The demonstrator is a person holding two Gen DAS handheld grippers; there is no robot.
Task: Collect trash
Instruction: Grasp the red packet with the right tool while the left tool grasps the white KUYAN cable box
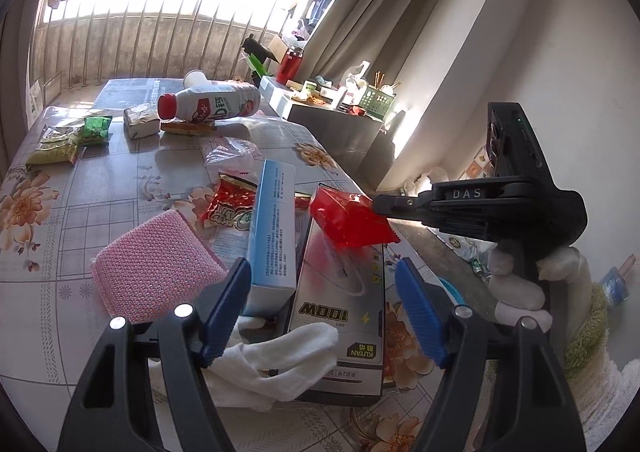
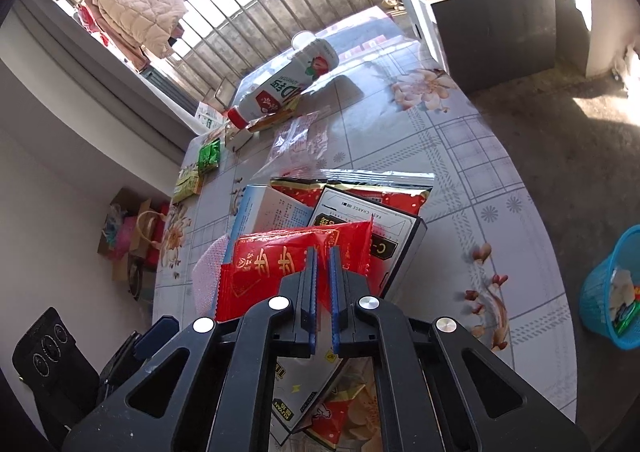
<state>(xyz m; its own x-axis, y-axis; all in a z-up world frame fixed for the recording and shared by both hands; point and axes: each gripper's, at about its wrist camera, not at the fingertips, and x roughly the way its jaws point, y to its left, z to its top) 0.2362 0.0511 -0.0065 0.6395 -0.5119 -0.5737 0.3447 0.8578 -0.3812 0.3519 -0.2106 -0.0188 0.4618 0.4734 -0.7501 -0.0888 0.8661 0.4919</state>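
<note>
My right gripper (image 2: 324, 252) is shut on a red snack wrapper (image 2: 276, 264), which it holds just above a black-and-white charger box (image 2: 384, 228). In the left wrist view the same gripper (image 1: 378, 206) comes in from the right with the wrapper (image 1: 348, 220) pinched at its tip. My left gripper (image 1: 322, 268) is open and low over the table, its blue pads (image 1: 416, 304) on either side of the charger box (image 1: 340, 308) and a light blue carton (image 1: 272, 228), touching neither. A white cloth (image 1: 280, 356) lies under it.
On the floral tablecloth (image 1: 80, 212) lie a pink sponge (image 1: 156, 276), a red snack bag (image 1: 228, 204), a clear plastic bag (image 1: 232, 152), green packets (image 1: 96, 128) and a tipped milk bottle (image 1: 212, 104). A blue mesh basket (image 2: 616, 288) stands on the floor to the right.
</note>
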